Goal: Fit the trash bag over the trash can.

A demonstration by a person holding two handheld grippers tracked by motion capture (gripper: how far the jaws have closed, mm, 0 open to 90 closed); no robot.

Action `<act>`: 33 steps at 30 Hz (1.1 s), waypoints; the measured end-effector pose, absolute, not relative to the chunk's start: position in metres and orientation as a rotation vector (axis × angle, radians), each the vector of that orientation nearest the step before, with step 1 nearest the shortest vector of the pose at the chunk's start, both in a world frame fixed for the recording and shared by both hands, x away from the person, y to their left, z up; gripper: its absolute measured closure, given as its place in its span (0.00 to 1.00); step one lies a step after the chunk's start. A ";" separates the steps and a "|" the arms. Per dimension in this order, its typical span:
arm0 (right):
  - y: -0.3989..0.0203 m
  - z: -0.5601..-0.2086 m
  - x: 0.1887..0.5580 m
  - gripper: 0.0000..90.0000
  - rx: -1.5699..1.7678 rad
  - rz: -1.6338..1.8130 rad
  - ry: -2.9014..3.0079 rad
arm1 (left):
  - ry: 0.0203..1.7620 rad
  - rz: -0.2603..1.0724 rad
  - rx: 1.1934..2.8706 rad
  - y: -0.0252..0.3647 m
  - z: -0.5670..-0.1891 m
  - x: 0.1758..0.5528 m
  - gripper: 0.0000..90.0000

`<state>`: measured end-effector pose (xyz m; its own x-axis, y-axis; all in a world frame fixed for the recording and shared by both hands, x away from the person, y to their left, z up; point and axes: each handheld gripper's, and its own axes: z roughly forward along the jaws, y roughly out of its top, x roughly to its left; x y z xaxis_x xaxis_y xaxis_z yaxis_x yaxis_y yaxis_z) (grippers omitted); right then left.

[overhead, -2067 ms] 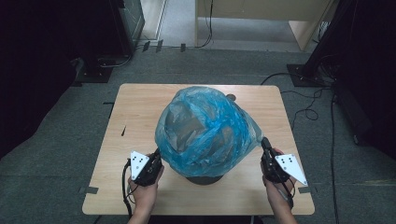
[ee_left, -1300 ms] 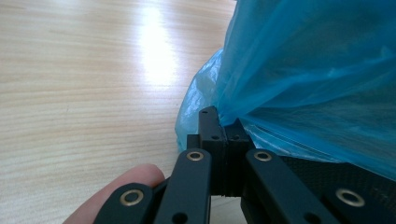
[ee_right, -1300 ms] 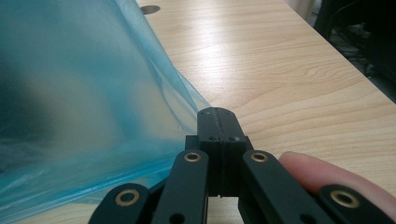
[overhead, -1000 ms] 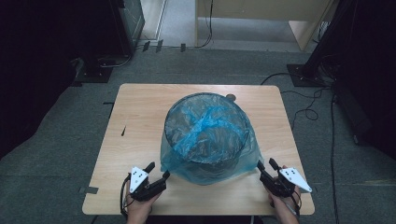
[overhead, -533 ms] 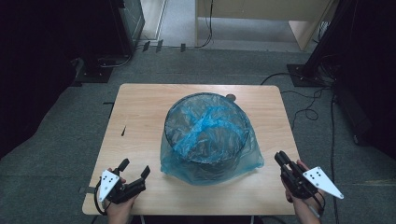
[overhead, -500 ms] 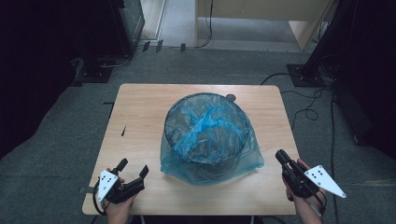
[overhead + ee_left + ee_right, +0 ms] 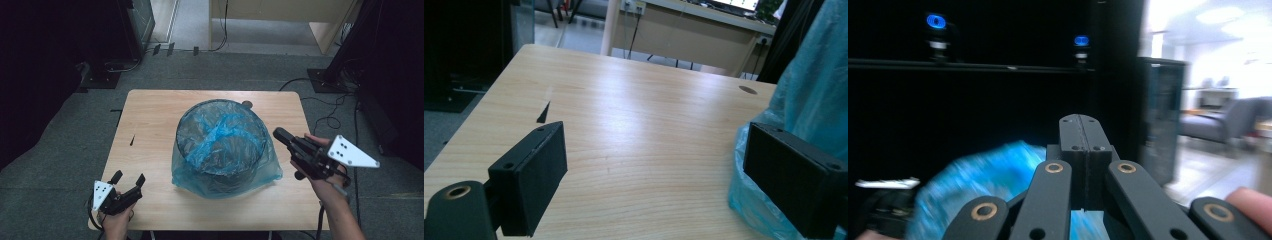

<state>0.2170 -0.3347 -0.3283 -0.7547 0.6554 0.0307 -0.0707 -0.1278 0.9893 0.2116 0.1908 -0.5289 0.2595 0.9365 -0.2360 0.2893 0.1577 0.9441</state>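
A round bin (image 7: pixel 220 145) lined with crinkly blue plastic is sitting between the wide-apart left tool (image 7: pixel 128 182) and closed right tool (image 7: pixel 281 136).

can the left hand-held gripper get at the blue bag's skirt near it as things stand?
Probably yes. The left hand-held gripper is open, and bare table lies between it and the blue bag draped over the bin; nothing blocks it.

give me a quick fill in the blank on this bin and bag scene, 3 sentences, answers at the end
1. The bin on the table is lined with a ____ plastic bag.
2. The left gripper has its jaws ____, nothing between them.
3. The right gripper has its jaws ____, pressed flat together.

Missing words: blue; open; shut
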 end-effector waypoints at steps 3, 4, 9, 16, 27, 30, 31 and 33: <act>-0.317 -0.311 0.232 1.00 0.537 1.992 1.754 | 1.269 0.699 1.365 0.192 -0.530 0.212 0.12; -0.310 -0.306 0.237 1.00 0.497 1.993 1.782 | 1.267 0.694 1.364 0.192 -0.531 0.212 0.12; -0.281 -0.290 0.256 1.00 0.390 2.016 1.854 | 1.267 0.685 1.378 0.191 -0.533 0.212 0.12; -0.243 -0.278 0.279 1.00 0.257 1.950 1.968 | 1.264 0.705 1.418 0.192 -0.534 0.213 0.12; -0.196 -0.295 0.303 1.00 0.144 1.667 2.293 | 1.279 0.676 1.411 0.192 -0.536 0.214 0.12; -0.180 -0.304 0.306 1.00 0.032 1.533 2.420 | 1.273 0.675 1.409 0.191 -0.536 0.214 0.12; -0.175 -0.306 0.307 1.00 0.001 1.490 2.453 | 1.272 0.674 1.408 0.191 -0.535 0.214 0.12; -0.165 -0.311 0.310 1.00 -0.061 1.428 2.517 | 1.270 0.675 1.410 0.191 -0.535 0.213 0.12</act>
